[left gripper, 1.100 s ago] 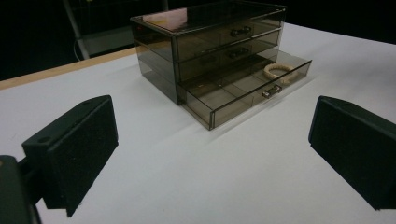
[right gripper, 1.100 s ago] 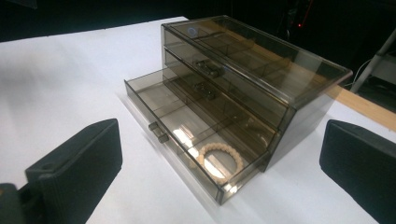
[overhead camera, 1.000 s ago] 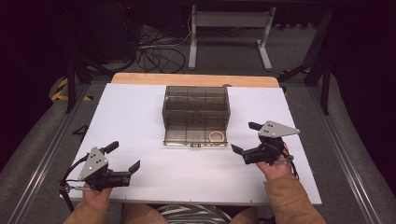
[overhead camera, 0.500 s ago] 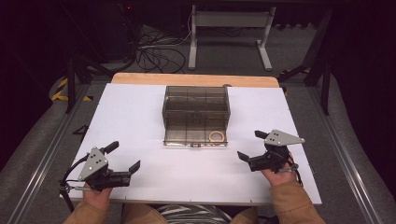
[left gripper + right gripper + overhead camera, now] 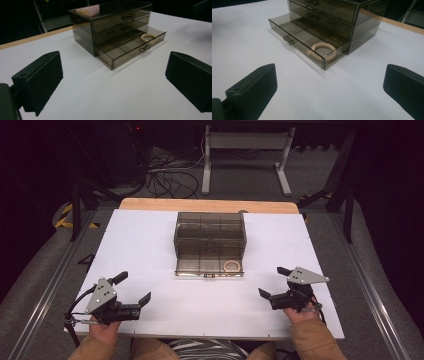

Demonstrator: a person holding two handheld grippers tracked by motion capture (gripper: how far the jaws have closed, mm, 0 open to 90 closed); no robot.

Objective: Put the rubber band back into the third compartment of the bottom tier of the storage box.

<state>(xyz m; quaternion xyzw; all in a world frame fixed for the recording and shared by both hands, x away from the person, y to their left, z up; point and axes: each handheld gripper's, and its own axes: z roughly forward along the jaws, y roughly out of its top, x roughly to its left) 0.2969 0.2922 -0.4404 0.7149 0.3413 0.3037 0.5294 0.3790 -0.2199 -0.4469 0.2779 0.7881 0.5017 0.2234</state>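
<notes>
Both tongs (image 5: 135, 288) (image 5: 274, 281) gape wide, holding nothing.

No readable text, labels or numbers — none on any surface

Bracelet (image 5: 231, 266) lies in open bottom drawer (image 5: 210, 265).

The high view looks forward and down from above the person's side, taking in the whole white table (image 5: 150, 245) and the dark floor beyond. The left gripper view sits low near the table's surface, facing the smoky drawer box (image 5: 112, 27) from its front-left. The right gripper view (equally low, somewhat closer) faces it from the front-right. All 3 share the box and its open bottom drawer (image 5: 307, 46).
</notes>
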